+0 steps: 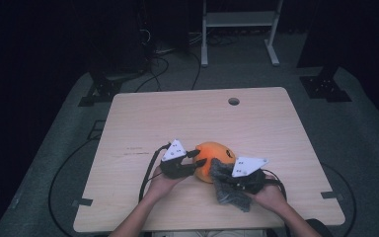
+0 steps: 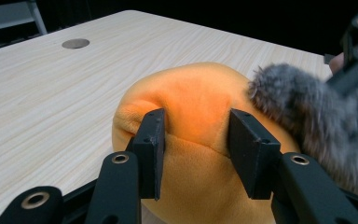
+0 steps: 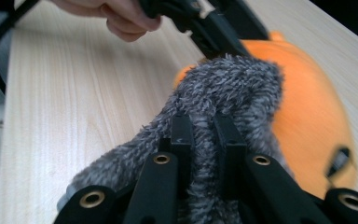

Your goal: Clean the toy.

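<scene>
From above, your left tool point(image 1: 193, 160) gripped the orange plush toy point(image 1: 213, 157) near the front middle of the worktop point(image 1: 187, 113), while your right tool point(image 1: 225, 178) clenched a grey fuzzy cloth point(image 1: 225, 190) draped against the toy. Along your left tool point(image 2: 196, 154), both jaws pinched a fold of orange plush point(image 2: 196, 107). Along your right tool point(image 3: 204, 140), the jaws squeezed the grey cloth point(image 3: 228, 88), which touched the toy point(image 3: 307, 116).

A pale wooden table point(image 1: 177, 118) carries an orange plush toy point(image 1: 212, 159), with a grey fuzzy cloth point(image 1: 226, 190) touching the toy's near-right side.
</scene>
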A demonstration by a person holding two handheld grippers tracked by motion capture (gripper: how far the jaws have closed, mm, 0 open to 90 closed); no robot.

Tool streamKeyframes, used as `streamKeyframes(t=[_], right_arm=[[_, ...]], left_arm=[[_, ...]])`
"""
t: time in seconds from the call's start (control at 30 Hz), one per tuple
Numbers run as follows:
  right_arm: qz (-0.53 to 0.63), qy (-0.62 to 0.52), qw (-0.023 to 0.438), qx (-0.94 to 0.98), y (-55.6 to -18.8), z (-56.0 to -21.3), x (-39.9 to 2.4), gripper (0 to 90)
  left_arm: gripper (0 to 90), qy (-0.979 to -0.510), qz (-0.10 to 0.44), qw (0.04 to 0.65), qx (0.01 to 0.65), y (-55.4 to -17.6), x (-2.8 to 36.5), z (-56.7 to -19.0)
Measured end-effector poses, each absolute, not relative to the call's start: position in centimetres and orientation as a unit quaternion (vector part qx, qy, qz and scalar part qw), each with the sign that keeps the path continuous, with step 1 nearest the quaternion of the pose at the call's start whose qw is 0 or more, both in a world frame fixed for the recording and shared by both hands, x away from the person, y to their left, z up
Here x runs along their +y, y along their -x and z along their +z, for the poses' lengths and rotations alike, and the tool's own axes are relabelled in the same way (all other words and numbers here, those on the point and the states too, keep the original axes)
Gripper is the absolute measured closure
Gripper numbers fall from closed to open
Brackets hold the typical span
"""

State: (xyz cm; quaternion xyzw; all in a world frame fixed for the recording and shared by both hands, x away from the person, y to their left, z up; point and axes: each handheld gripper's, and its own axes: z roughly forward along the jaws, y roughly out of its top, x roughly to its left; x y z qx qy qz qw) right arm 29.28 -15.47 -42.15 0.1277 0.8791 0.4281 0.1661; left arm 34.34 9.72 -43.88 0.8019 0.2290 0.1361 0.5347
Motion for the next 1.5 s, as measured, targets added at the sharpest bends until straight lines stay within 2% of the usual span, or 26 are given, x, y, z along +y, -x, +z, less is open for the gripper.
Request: streamKeyframes(t=[0.13, 0.37, 0.5, 0.7, 1.0, 1.17, 1.27, 1.5], right_arm=[[0.418, -0.132, 0.165, 0.883, -29.5, -42.4, -15.6, 80.0], [0.425, -0.18, 0.148, 0.875, -30.1, -42.9, -18.6, 80.0], [0.442, -0.148, 0.147, 0.873, -29.3, -41.9, -17.0, 80.0], [0.419, -0.121, 0.157, 0.886, -29.5, -42.5, -14.5, 80.1], [0.418, -0.185, 0.164, 0.874, -30.7, -42.5, -18.7, 80.1], [0.436, -0.189, 0.172, 0.863, -31.8, -41.3, -18.6, 80.0], [0.435, -0.204, 0.159, 0.863, -32.9, -42.0, -19.2, 80.0], [0.423, -0.215, 0.159, 0.866, -31.8, -42.9, -20.5, 79.9]], left_arm=[[57.1, -0.803, 0.133, 0.532, 0.235, -34.4, 10.1, -44.0], [56.7, -0.8, 0.129, 0.535, 0.239, -34.5, 10.0, -44.0], [56.7, -0.801, 0.129, 0.534, 0.238, -34.5, 9.8, -44.0], [56.6, -0.8, 0.122, 0.533, 0.248, -34.7, 10.1, -44.3], [56.3, -0.802, 0.12, 0.528, 0.251, -34.7, 9.9, -44.4], [56.4, -0.805, 0.121, 0.526, 0.246, -34.8, 10.0, -44.4], [56.3, -0.805, 0.116, 0.526, 0.249, -34.9, 10.2, -44.5], [56.1, -0.807, 0.119, 0.522, 0.248, -34.8, 10.1, -44.5]])
